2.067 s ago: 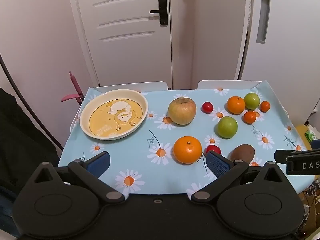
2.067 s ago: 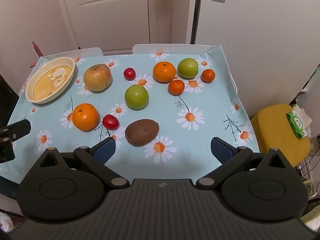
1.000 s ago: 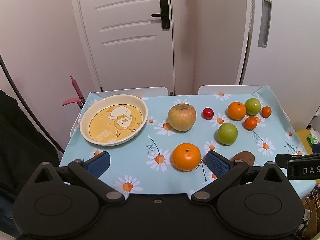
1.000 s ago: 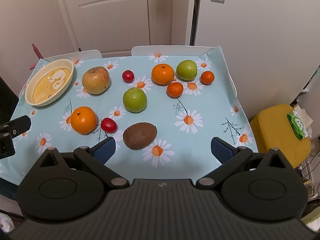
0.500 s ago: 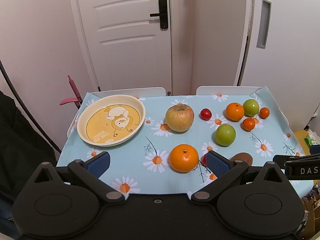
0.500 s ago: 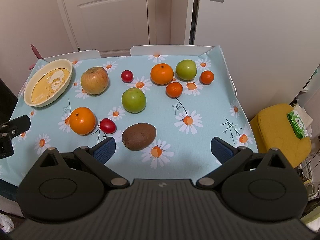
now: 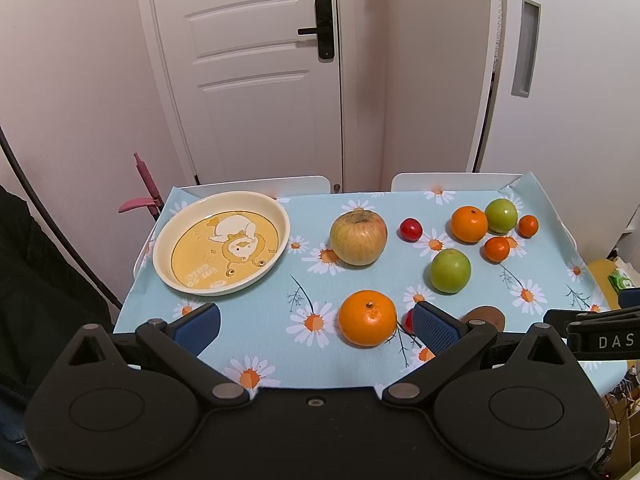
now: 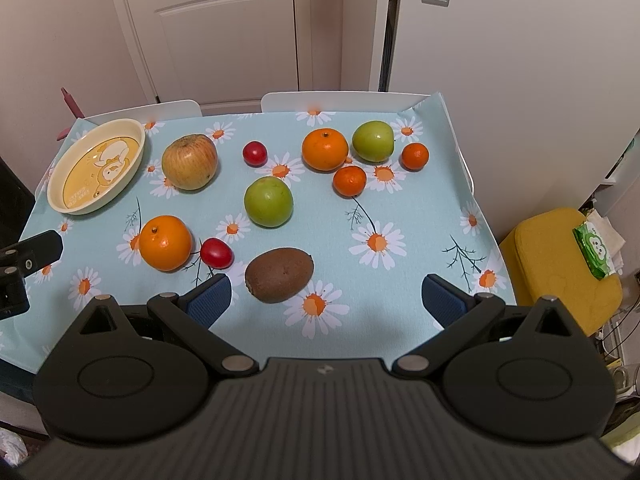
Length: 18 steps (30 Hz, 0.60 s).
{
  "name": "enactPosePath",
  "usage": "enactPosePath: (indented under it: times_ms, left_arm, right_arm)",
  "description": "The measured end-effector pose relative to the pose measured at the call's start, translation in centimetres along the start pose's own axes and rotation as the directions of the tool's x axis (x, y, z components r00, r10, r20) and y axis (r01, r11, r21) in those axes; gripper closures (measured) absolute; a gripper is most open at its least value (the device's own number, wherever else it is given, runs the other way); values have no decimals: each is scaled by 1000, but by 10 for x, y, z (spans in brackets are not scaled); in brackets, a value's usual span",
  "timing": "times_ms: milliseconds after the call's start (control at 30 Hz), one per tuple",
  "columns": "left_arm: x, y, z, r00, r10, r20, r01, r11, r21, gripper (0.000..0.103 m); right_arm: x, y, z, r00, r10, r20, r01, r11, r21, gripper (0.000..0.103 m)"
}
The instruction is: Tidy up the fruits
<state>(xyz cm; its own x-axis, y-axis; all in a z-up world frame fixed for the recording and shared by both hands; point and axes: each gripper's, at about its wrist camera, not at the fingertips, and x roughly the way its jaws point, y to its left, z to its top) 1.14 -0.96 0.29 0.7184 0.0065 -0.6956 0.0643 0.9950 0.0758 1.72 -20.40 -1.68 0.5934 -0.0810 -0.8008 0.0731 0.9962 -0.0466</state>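
Grippers (image 7: 316, 326) agape over ten fruits (image 8: 268, 201)

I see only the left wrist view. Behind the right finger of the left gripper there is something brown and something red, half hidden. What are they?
Observer: The right wrist view shows a whole kiwi, lying on its side, and a small red tomato between it and the near orange.
Operator: Does the tomato touch the kiwi?
Observer: No, they lie apart; the tomato is nearer to the orange.
Operator: Is the right gripper open?
Observer: Yes, the right gripper is open and empty, and the kiwi lies just ahead of its left finger.
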Motion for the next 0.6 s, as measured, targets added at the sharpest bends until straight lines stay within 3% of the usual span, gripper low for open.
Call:
enactPosePath:
  times_ms: [600]
  left_arm:
    - [-1,-2,-1,1000,0,7,-1,1000,11,0]
  right_arm:
    - [-1,1,0,1000,0,1,0,1000,0,0]
